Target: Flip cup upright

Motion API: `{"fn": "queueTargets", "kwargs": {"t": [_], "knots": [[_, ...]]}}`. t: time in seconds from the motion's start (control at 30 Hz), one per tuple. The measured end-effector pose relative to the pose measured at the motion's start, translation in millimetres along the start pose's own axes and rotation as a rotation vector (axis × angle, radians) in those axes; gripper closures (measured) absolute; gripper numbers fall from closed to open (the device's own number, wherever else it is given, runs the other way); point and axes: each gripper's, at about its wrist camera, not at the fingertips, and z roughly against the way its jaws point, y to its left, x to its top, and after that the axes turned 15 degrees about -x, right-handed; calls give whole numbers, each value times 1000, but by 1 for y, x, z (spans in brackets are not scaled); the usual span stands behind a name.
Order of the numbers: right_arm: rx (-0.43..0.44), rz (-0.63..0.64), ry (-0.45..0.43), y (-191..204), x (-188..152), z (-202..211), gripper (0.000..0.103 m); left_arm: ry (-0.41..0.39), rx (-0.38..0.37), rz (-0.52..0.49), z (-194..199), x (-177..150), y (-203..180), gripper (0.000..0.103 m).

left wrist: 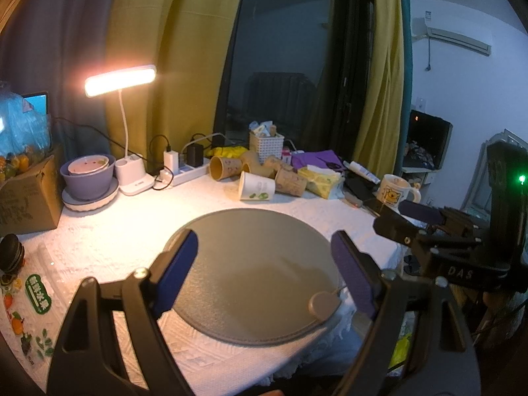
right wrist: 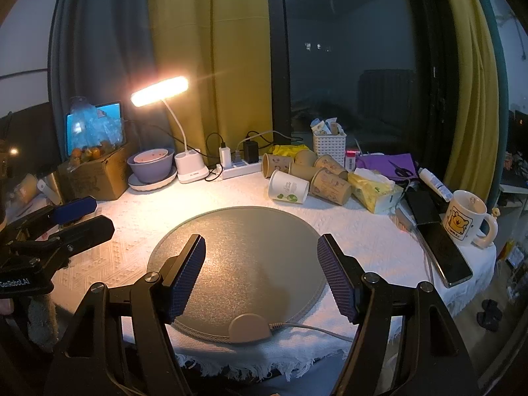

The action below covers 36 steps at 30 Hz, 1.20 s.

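A white paper cup with green print lies on its side at the back of the table, mouth to the left; it also shows in the right wrist view. Several brown paper cups lie on their sides around it, also in the right wrist view. My left gripper is open and empty over the round grey mat. My right gripper is open and empty over the same mat. Each gripper shows in the other's view, the right one and the left one.
A lit desk lamp, a purple bowl, a power strip, a white basket, a yellow tissue pack, a phone and a bear mug ring the mat. A cardboard box stands at left.
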Motion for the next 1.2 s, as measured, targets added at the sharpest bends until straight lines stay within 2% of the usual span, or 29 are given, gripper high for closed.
{"fn": "queueTargets", "kwargs": {"t": [1.2], "knots": [[0, 2, -2, 0, 0, 1, 30, 3, 0, -9, -1, -6, -2, 19]]}}
